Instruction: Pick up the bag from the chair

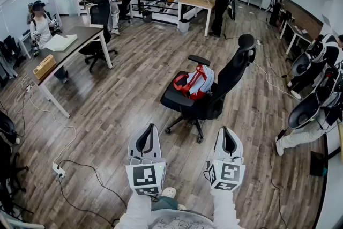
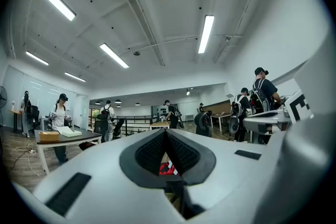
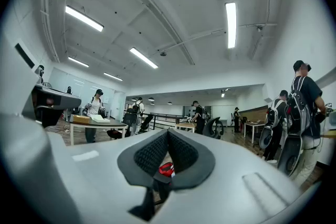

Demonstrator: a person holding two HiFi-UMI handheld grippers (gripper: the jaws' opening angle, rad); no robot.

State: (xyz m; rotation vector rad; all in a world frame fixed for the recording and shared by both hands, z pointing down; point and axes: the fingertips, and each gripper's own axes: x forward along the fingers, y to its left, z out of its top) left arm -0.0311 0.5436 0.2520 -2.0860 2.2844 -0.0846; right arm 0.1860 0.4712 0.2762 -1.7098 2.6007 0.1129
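Note:
A red and grey-blue bag point(image 1: 194, 82) lies on the seat of a black office chair point(image 1: 234, 69) in the middle of the wooden floor. My two grippers are held side by side in front of the chair, well short of it. The left gripper point(image 1: 151, 127) is shut with nothing in it, and so is the right gripper point(image 1: 224, 130). In the left gripper view the pads meet at the tip point(image 2: 166, 132), and a red scrap of the bag point(image 2: 167, 168) shows through the gap below. In the right gripper view the jaws are shut point(image 3: 168, 132) over a red bit of the bag point(image 3: 166, 169).
A long table point(image 1: 88, 34) with a cardboard box point(image 1: 44, 66) stands at the left. Cables and a power strip point(image 1: 59, 170) lie on the floor at lower left. A person point(image 1: 308, 131) sits at the right. More people, desks and chairs fill the back.

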